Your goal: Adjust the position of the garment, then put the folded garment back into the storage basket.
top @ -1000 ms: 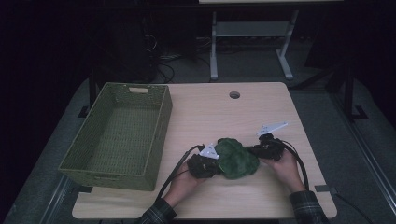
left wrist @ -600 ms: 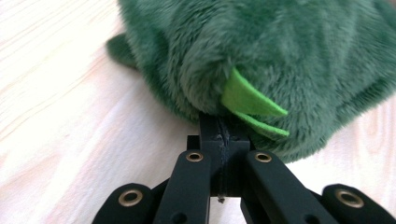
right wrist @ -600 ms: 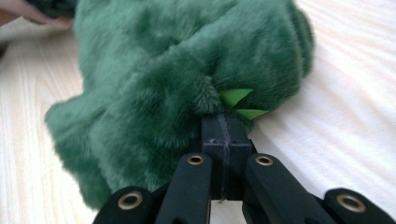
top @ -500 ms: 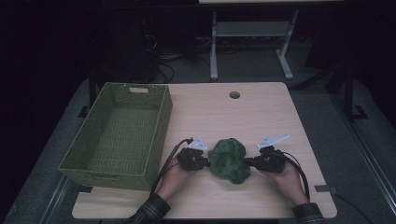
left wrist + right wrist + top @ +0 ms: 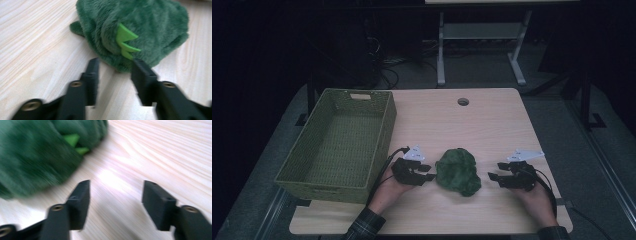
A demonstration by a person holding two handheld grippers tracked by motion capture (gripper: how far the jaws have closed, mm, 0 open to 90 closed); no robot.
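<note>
The green plush toy lies on the counter between both grippers, whose jaws have just spread empty. Soft and light, it squashes; its bunched fur offers the best hold.

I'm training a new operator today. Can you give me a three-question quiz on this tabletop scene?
1. True or false: the left claw is clamped on the green plush toy.
2. What stands at the left of the table? A) a green woven basket B) a metal pot C) a cardboard box
3. What bright detail sticks out of the toy's fur in the left gripper view?

Key:
1. False: its jaws stand open, just short of the toy.
2. A, the green woven basket, nothing inside it.
3. Light green felt spikes.
</note>
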